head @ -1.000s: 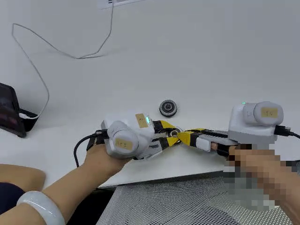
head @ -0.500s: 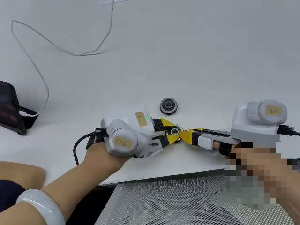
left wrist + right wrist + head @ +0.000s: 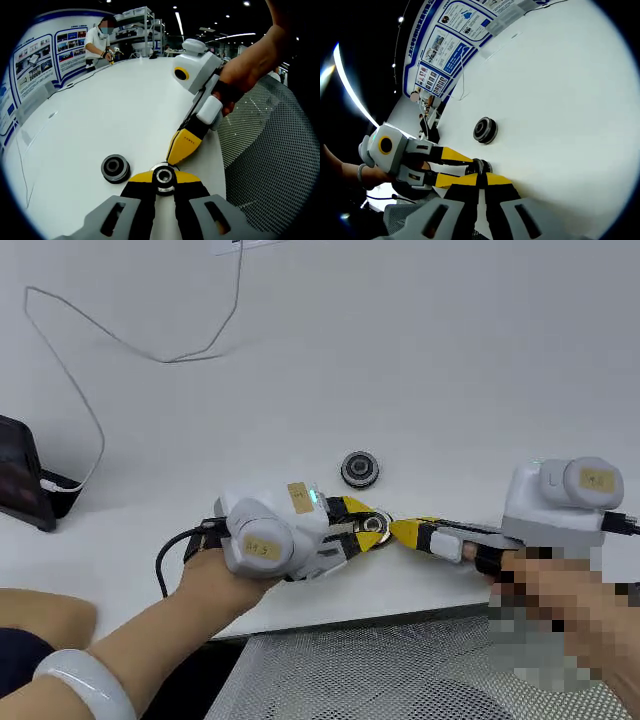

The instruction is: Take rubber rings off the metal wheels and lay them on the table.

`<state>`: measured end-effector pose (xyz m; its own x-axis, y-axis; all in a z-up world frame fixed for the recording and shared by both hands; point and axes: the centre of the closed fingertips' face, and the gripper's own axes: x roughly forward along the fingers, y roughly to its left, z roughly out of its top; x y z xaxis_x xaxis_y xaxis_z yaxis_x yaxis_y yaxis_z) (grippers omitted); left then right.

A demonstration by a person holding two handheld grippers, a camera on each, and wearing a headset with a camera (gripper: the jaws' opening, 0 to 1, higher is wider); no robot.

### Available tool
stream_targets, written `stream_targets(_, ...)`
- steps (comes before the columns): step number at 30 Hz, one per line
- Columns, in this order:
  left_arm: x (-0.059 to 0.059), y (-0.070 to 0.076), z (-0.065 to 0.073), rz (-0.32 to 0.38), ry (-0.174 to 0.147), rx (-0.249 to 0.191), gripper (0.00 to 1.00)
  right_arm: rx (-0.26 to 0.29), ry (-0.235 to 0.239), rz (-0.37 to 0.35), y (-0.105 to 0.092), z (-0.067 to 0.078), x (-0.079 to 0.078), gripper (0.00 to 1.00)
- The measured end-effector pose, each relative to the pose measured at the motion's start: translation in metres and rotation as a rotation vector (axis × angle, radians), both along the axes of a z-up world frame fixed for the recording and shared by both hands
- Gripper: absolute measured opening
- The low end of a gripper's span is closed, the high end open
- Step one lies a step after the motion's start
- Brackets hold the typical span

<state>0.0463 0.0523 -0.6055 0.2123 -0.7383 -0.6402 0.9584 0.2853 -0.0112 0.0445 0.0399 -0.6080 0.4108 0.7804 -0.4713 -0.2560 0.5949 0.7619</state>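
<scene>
By table (image 3: 450, 390) edge, left gripper (image 3: 368, 526) pinches wheel (image 3: 377, 526); right gripper (image 3: 402, 532), fingers (image 3: 414, 534) together, slid rightward.

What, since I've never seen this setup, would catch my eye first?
Two yellow-tipped tools meet at the table's near edge. The left hand-held gripper clamps a small metal wheel, and the right hand-held gripper, jaws together, touches its tip to that wheel's rim. A second, dark-rimmed wheel lies on the white table just behind them.
</scene>
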Motion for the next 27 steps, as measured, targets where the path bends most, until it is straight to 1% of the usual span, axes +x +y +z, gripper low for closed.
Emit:
stream_targets(3,0.0001,0.0,0.0,0.001,0.0,0.001,0.13,-0.001,-0.004,-0.002,-0.0003,0.0011,0.0011,0.06)
stream_targets(5,0.0003,0.0001,-0.0002,0.001,0.0,0.0,0.13,-0.017,-0.016,0.004,-0.002,0.0004,0.0018,0.04)
stream_targets(10,0.0005,0.0002,-0.0004,0.003,0.001,-0.001,0.13,-0.023,-0.023,0.009,-0.001,0.0013,0.0024,0.03)
stream_targets(12,0.0008,0.0005,-0.0007,0.003,0.0,0.0,0.12,-0.023,-0.023,0.007,-0.0002,0.0014,0.0029,0.03)
stream_targets(14,0.0009,0.0005,-0.0008,0.004,0.0,-0.001,0.12,-0.014,-0.02,0.01,0.0032,0.0023,0.0029,0.06)
stream_targets(15,0.0008,0.0005,-0.0007,0.003,0.0,-0.001,0.12,-0.022,-0.022,0.01,0.0034,0.0021,0.0034,0.07)
stream_targets(17,0.0008,0.0005,-0.0006,0.003,0.0,0.0,0.12,-0.053,-0.044,0.024,0.0011,0.0009,0.0037,0.04)
stream_targets(18,0.0008,0.0005,-0.0006,0.003,0.0,-0.001,0.13,-0.046,-0.043,0.021,0.0008,0.0017,0.0041,0.04)
stream_targets(21,0.0008,0.0006,-0.0005,0.003,0.0,-0.001,0.13,-0.064,-0.067,0.037,0.0008,0.002,0.0047,0.02)
stream_targets(27,0.0008,0.0006,-0.0004,0.004,-0.001,-0.001,0.12,-0.083,-0.087,0.041,0.0008,0.0021,0.0061,0.01)
